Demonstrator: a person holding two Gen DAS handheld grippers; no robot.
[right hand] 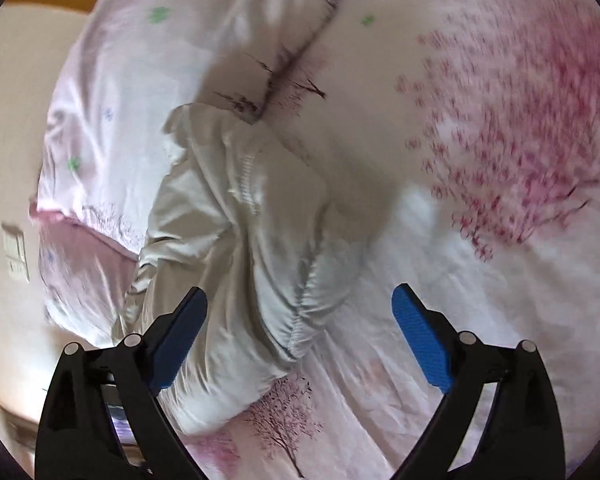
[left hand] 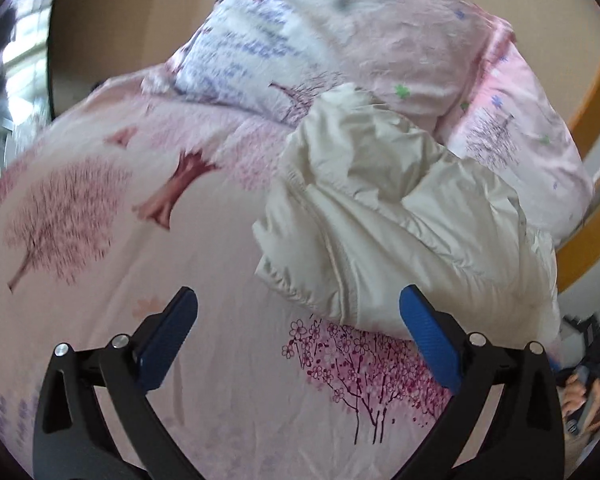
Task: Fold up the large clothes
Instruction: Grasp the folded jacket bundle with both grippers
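Note:
A cream-white puffy jacket [left hand: 396, 224] lies crumpled on a pink bed sheet with tree prints [left hand: 112, 208]. In the left wrist view my left gripper [left hand: 300, 300] is open and empty, just in front of the jacket's near elastic hem, above the sheet. In the right wrist view the jacket [right hand: 244, 232] lies bunched at centre left, its gathered cuff or hem pointing toward me. My right gripper [right hand: 300, 300] is open and empty, hovering over the jacket's near edge; its left finger [right hand: 180, 336] overlaps the fabric.
Pillows in pink printed cases [left hand: 340, 40] lie behind the jacket. A wooden bed frame [left hand: 592, 96] runs along the right. A wall with a switch plate [right hand: 16, 256] is at the left of the right wrist view. The sheet [right hand: 480, 280] spreads to the right.

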